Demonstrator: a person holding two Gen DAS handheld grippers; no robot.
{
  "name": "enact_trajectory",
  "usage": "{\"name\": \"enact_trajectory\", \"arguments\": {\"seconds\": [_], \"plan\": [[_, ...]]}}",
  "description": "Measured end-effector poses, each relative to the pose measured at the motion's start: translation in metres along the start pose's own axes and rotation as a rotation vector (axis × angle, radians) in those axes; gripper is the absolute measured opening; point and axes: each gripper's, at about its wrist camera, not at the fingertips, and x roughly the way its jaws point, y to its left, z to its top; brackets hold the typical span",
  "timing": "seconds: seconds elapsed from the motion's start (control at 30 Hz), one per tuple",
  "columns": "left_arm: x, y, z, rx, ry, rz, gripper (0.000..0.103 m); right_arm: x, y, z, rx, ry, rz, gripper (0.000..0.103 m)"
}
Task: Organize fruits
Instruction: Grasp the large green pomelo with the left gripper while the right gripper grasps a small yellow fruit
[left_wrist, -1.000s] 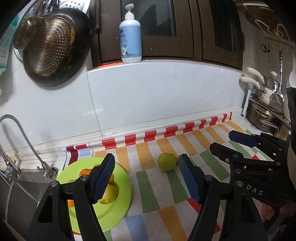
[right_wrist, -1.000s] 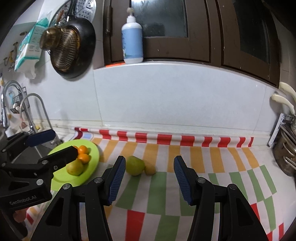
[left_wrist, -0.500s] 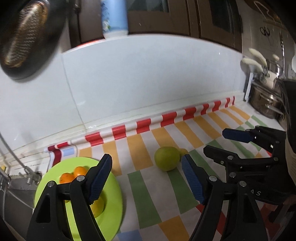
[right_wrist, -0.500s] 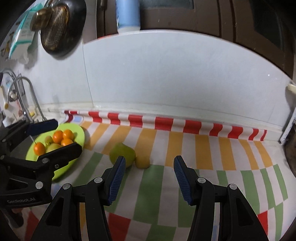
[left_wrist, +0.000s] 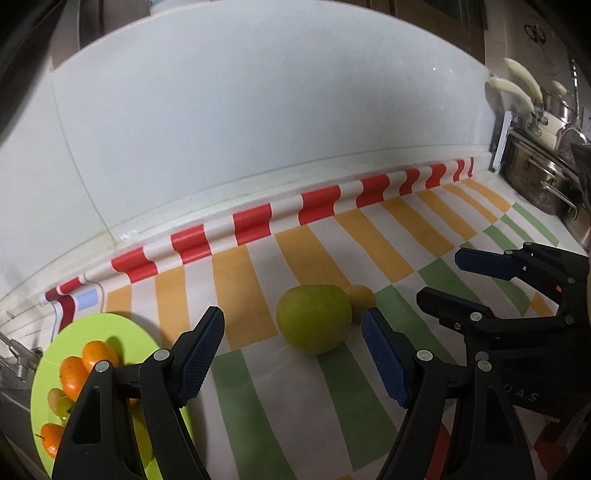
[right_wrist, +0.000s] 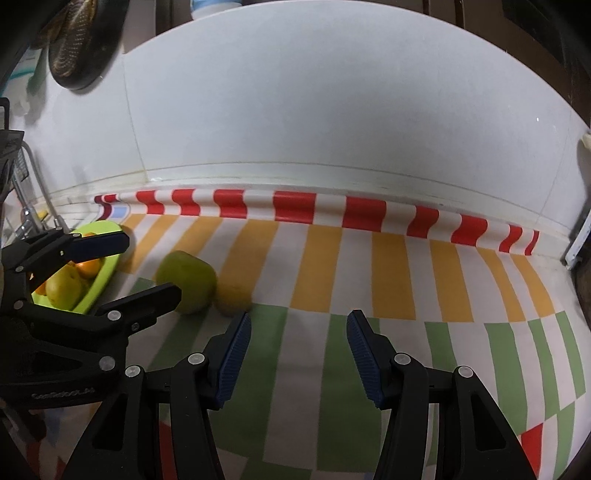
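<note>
Left wrist view: the empty left gripper (left_wrist: 291, 354) gapes toward the green pear (left_wrist: 313, 319) off the lime plate (left_wrist: 122, 326) of oranges (left_wrist: 85, 365), while right wrist view shows the right gripper (right_wrist: 298, 352) parted, empty, near the small yellow fruit (right_wrist: 232, 300), both unplaced.

My right gripper (right_wrist: 299, 354) has its jaws apart with nothing between them, above the striped table (right_wrist: 369, 266). A big green fruit (right_wrist: 186, 280) touches a small yellow fruit (right_wrist: 233, 301) just ahead. My left gripper (right_wrist: 140, 266) hangs by the green plate (right_wrist: 99, 284) of oranges (right_wrist: 88, 266) near the table's left edge.
</note>
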Motion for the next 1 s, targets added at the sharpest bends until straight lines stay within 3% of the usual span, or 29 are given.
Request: {"name": "enact_trajectory", "arguments": {"seconds": [0.33,0.4,0.77,1.0], "plan": [[0.02,0.004,0.003,-0.021,0.019,-0.062,0.06,0.015,-0.005,0.0,0.022,0.018,0.004,0.055],[0.025,0.004,0.002,-0.024,0.049,-0.11,0.048,0.017,-0.005,0.001,0.018,0.023,0.007,0.055],[0.006,0.022,0.0,-0.04,0.046,-0.001,0.048,0.028,0.015,0.008,-0.033,0.033,0.071,0.055],[-0.001,0.033,-0.005,-0.072,0.046,-0.005,0.048,0.043,0.03,0.017,-0.046,0.061,0.12,0.054]]}}
